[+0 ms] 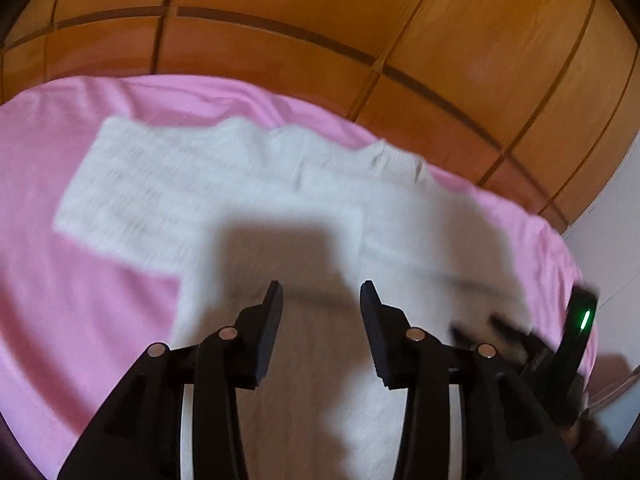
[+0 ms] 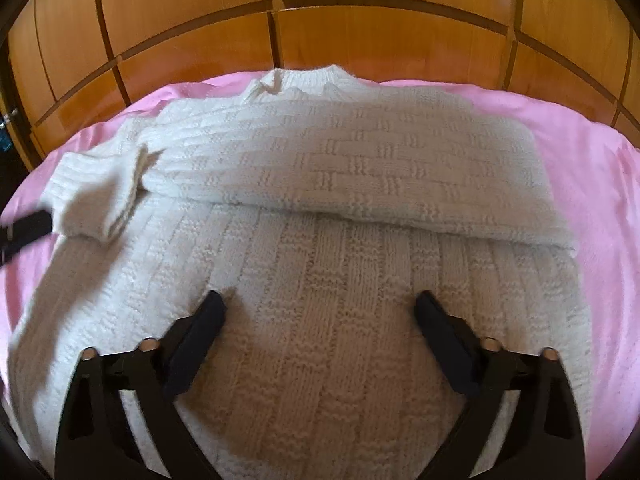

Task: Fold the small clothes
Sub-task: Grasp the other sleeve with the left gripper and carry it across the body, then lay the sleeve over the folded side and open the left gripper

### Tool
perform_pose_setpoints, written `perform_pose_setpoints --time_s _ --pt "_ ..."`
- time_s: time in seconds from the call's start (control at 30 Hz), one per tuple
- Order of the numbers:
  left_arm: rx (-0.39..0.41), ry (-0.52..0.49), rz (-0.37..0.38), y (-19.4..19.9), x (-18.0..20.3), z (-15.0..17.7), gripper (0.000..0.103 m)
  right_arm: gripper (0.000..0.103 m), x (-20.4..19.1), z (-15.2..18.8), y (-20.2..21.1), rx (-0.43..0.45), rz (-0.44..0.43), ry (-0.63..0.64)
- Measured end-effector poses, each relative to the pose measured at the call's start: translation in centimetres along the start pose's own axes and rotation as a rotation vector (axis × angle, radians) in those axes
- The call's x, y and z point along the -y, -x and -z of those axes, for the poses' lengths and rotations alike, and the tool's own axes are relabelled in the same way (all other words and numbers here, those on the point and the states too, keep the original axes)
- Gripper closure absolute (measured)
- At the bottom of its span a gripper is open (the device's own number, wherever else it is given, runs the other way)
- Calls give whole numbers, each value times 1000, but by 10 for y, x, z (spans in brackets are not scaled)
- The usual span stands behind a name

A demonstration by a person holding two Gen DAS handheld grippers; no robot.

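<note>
A cream knitted sweater [image 2: 320, 264] lies flat on a pink sheet [image 2: 592, 160], collar [image 2: 304, 80] at the far side. One sleeve [image 2: 340, 160] is folded across the body, its cuff [image 2: 92, 200] at the left. My right gripper [image 2: 320, 300] stands open just above the sweater's lower body, with nothing between its fingers. In the blurred left wrist view the sweater [image 1: 240, 200] fills the middle, and my left gripper [image 1: 320, 292] hangs open over it with nothing held. A blurred black finger [image 2: 28, 224] of the left gripper shows beside the cuff.
Wooden wardrobe panels [image 2: 360, 8] rise right behind the bed's far edge. The pink sheet [image 1: 80, 280] shows bare around the sweater on both sides. At the right edge of the left wrist view, the right gripper's body [image 1: 580, 316] carries a green light.
</note>
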State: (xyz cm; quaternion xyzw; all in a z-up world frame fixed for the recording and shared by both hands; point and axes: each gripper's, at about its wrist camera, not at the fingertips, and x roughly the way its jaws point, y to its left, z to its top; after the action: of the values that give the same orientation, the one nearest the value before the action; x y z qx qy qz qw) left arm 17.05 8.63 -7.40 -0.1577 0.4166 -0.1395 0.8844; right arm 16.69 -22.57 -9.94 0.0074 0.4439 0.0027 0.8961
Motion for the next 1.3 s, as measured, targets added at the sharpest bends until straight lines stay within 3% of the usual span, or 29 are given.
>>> perform_pose_setpoints --time_s 0.03,0.13,0.23,0.27,0.37,0.43,0.5,0.53,0.73,0.83,0.93,1.13,1.3 --pt "-5 -3 -7 4 -3 9 64 25 -2 -4 5 4 -36 -15" --pt "-12 11 -26 10 -10 36 64 34 -23 -23 13 -21 -278 -67" --pt "-42 42 -29 4 -19 48 64 41 -52 -35 -7 -109 -422 -86" --pt "-41 42 -26 4 -20 52 64 41 -67 -41 -19 -134 -434 -76" --pt "-37 20 -30 2 -20 54 63 45 -99 -55 -49 -179 -434 -64" --pt "-35 27 -25 1 -21 56 63 55 -116 -61 -60 -175 -400 -48" --pt "-31 25 -23 0 -22 56 63 92 -131 -67 -64 -180 -372 -12" --pt "-30 26 -21 0 -22 57 63 96 -138 -70 -60 -171 -359 18" --pt "-18 27 -27 -2 -22 60 63 97 -135 -110 12 35 -395 69" --pt "-19 22 -31 -2 -21 60 63 97 -109 -139 50 142 -392 26" --pt "-20 18 -36 -3 -18 60 63 97 -70 -154 74 222 -333 -16" --pt "-20 10 -49 -4 -14 60 63 97 30 -141 58 178 -196 -209" --pt "-27 -4 -64 -6 -10 58 63 97 94 -105 16 64 -75 -332"
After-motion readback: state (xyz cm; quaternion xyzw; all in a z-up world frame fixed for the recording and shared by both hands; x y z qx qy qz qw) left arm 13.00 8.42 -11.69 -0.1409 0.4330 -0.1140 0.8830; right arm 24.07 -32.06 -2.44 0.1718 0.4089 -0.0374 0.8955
